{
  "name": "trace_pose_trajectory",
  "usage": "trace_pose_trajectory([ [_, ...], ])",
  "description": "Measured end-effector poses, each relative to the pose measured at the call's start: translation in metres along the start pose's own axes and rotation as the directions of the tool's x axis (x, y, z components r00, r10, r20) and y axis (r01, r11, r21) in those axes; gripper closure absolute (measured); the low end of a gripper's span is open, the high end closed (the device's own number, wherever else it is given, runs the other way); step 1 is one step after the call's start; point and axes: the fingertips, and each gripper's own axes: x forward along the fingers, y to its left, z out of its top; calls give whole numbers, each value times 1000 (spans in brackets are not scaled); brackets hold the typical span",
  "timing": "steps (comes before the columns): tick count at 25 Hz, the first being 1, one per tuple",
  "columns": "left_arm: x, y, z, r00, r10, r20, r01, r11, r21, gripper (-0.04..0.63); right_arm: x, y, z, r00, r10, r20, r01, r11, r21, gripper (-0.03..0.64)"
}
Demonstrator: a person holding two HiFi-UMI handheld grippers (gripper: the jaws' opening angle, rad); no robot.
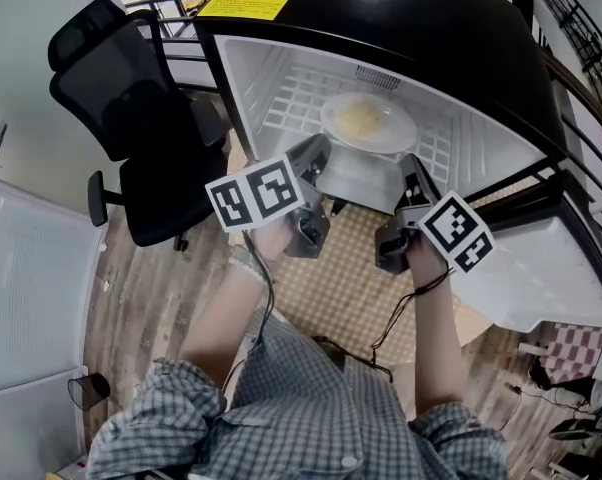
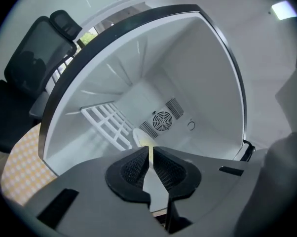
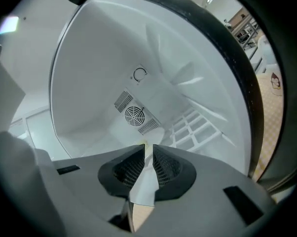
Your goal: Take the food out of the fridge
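left gripper (image 2: 151, 149): pads pressed together on the thin white rim of the plate (image 2: 156, 186), which runs edge-on between them. right gripper (image 3: 147, 147): likewise pinching the rim at the opposite side. in the head view both grippers reach into the fridge (image 1: 271, 78), one at each side of the plate, which carries pale yellow food (image 1: 366, 120). the plate sits inside the open cavity, over the white wire shelf (image 1: 291, 98); whether it rests on the shelf cannot be told.

surroundings: round fan vent (image 2: 162, 118) on the back wall beyond the plate. yellow label (image 1: 243, 7) on the black top. fridge door (image 1: 551, 268) swung open at the right, near the right gripper. black chair (image 1: 141, 118) close beside the fridge on the left, just beside the left gripper's marker cube (image 1: 253, 193). checked mat (image 1: 351, 288) lies below the grippers.
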Motion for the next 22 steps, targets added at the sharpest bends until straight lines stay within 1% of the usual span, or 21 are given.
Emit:
trace_pose_trajectory([
  [1,3,2,1,1000,1,4,-1,1000,-24,564,3,-2,0,1000,-5,-6,5,1000,13,601],
  [2,6,3,3,1000,0,8,1,999,-46,538,6,-4,0,1000,-7,-12,7,1000,23,577],
  [3,10,3,5,1000,-3,10,4,998,-66,525,8,-6,0,1000,-5,-18,6,999,33,552],
  [4,13,3,6,1000,-5,12,6,996,-85,516,9,-7,0,1000,-4,-21,5,999,43,543],
  [10,24,6,10,1000,13,6,-12,985,-171,479,17,-9,0,999,-33,-32,35,998,61,528],
  [14,28,13,6,999,40,-9,-41,980,-195,471,22,-7,1,997,-60,-43,62,997,45,526],
  [22,35,14,6,999,35,-14,-38,968,-247,471,30,-8,3,993,-91,-69,95,994,59,526],
])
